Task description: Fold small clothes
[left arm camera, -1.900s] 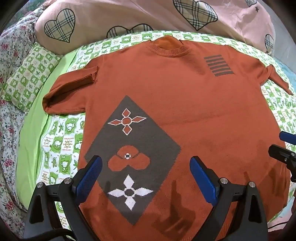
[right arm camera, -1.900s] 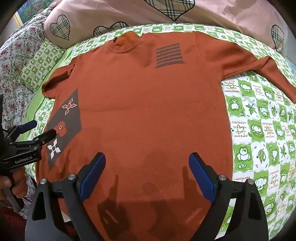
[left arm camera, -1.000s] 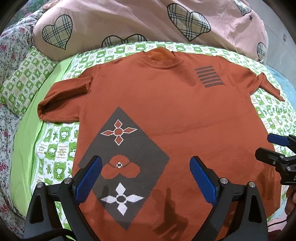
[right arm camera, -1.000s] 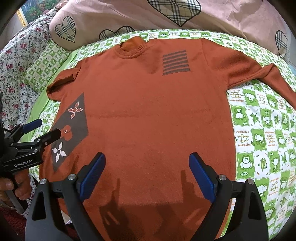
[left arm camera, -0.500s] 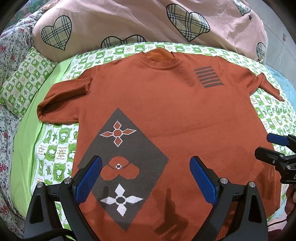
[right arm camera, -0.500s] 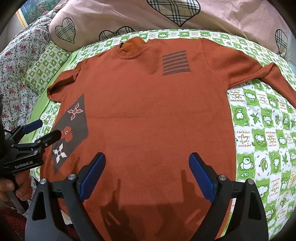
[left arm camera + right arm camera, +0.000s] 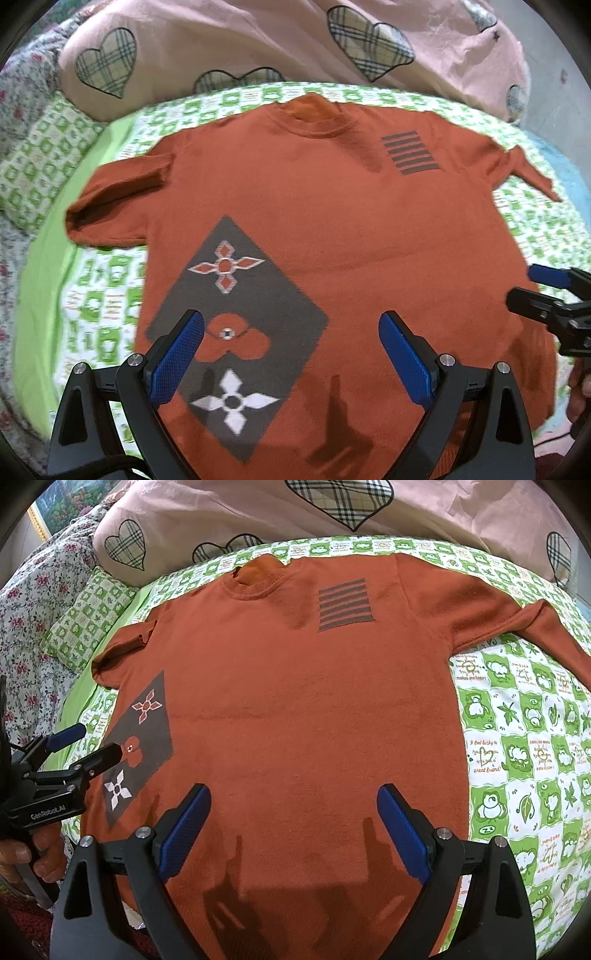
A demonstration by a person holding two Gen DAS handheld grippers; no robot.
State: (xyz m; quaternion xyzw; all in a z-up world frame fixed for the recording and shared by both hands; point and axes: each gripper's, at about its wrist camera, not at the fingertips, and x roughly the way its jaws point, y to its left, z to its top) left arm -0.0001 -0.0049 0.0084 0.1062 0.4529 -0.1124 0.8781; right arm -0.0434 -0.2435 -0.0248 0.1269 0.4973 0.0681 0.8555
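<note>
An orange knit sweater (image 7: 332, 229) lies flat, front up, on a green-and-white patterned bed sheet (image 7: 107, 302), collar away from me. It has a grey diamond patch (image 7: 240, 317) at lower left and grey stripes (image 7: 410, 153) at the chest. It also shows in the right wrist view (image 7: 295, 701). Its left sleeve (image 7: 118, 199) is folded short; its right sleeve (image 7: 517, 620) stretches out. My left gripper (image 7: 291, 354) is open, hovering above the patch near the hem. My right gripper (image 7: 293, 829) is open above the hem's middle. Neither holds anything.
A pink duvet with plaid hearts (image 7: 295, 40) lies beyond the collar. A green patterned pillow (image 7: 88, 616) and a floral cover (image 7: 33, 602) lie to the left. The sheet shows to the right of the sweater (image 7: 524, 757).
Both grippers have pulled back a little from the sweater and stayed open. The sweater has not moved.
</note>
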